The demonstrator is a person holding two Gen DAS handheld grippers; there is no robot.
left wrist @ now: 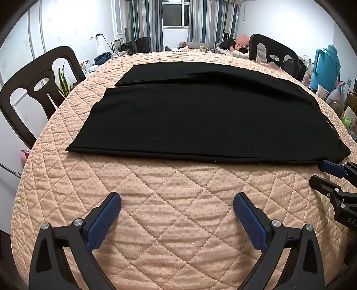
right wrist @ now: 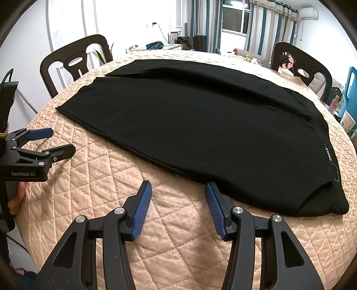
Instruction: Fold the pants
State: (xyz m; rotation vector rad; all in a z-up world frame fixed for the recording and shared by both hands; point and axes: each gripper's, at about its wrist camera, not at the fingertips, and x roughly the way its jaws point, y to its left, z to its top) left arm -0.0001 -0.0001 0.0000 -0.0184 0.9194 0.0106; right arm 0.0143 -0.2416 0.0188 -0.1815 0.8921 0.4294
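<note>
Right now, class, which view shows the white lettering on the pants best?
The right wrist view: the lettering is larger there, though still hard to read. The left wrist view shows it only as a tiny, unreadable streak near the pants' right edge.

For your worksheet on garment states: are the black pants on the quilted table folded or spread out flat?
Spread, not yet folded: the black pants lie lengthwise on the quilted cover, both legs showing side by side.

A lived-in home dining room.
A quilted peach cover (left wrist: 178,223) dresses the table, dark dining chairs (left wrist: 40,89) around it, striped curtains (right wrist: 263,26) at the window (left wrist: 175,13).
</note>
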